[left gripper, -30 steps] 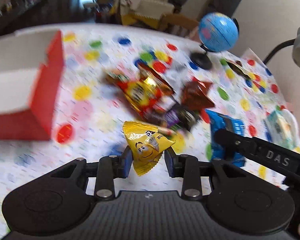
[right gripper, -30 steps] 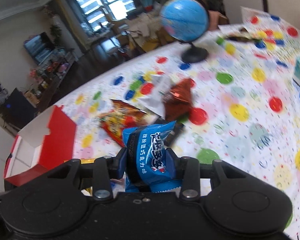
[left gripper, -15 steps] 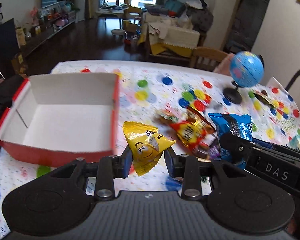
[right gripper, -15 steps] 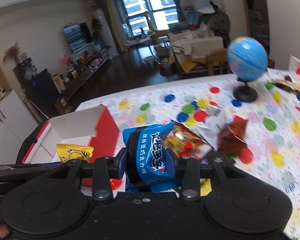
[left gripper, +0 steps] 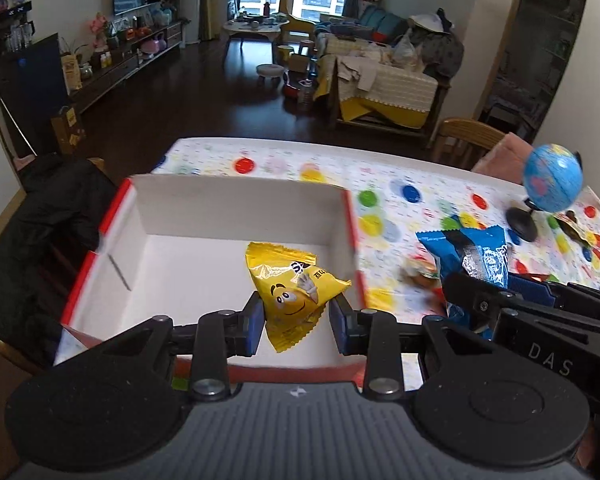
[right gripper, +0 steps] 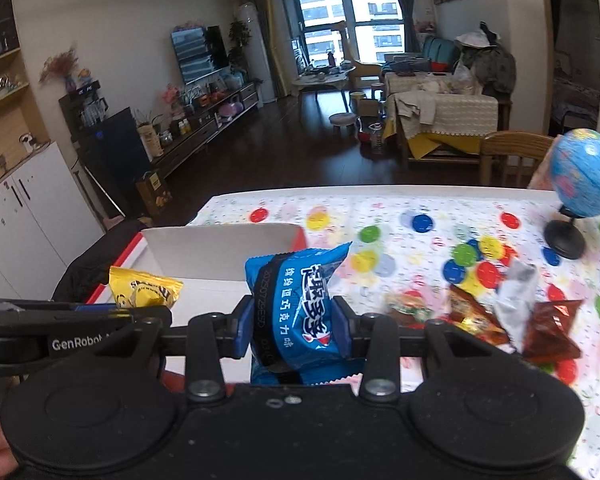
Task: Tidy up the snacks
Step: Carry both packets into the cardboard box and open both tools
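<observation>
My left gripper [left gripper: 298,320] is shut on a yellow M&M's packet [left gripper: 292,292] and holds it above the near part of the open red and white box [left gripper: 204,204]. My right gripper [right gripper: 294,330] is shut on a blue snack packet [right gripper: 296,300] and holds it above the box's right wall [right gripper: 220,248]. The blue packet also shows in the left wrist view [left gripper: 468,256], right of the box. The yellow packet also shows in the right wrist view [right gripper: 144,288]. The box holds nothing that I can see.
The box stands at the left end of a table with a spotted cloth [right gripper: 420,208]. A pile of loose snack packets [right gripper: 484,316] lies right of the box. A small blue globe [right gripper: 584,176] stands at the far right. Chairs and a living room lie behind.
Both grippers have moved left from the snack pile to over the box, each still holding its packet. The box now fills the middle of the left wrist view.
</observation>
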Demonstrator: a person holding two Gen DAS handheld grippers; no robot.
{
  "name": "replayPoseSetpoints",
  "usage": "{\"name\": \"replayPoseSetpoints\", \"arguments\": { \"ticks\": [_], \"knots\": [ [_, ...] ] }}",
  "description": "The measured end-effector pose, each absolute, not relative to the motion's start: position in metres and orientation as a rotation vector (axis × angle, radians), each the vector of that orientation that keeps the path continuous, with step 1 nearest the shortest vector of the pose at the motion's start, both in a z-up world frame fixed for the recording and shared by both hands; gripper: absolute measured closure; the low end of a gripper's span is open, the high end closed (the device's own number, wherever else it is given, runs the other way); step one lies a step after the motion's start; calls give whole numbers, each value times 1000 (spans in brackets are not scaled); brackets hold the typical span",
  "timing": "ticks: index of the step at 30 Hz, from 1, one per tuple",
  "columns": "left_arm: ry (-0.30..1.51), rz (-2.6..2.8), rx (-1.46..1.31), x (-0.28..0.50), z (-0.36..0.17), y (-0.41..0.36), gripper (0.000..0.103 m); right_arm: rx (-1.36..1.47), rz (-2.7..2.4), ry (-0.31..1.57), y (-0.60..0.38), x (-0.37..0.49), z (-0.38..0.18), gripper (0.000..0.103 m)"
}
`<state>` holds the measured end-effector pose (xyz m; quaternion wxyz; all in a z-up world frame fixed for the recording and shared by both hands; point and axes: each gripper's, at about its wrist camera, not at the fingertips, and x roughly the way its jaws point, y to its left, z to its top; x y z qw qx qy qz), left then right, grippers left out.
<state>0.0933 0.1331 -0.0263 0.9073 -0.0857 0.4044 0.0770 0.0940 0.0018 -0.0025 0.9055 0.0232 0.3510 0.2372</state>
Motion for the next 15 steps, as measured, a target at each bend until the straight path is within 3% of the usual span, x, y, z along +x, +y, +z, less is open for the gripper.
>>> {"name": "replayPoseSetpoints", "arguments": {
  "ticks": [15],
  "knots": [
    [935, 186, -130, 135, -63, 229, 69, 9, 475, 821, 102, 122, -38, 65]
  ]
}}
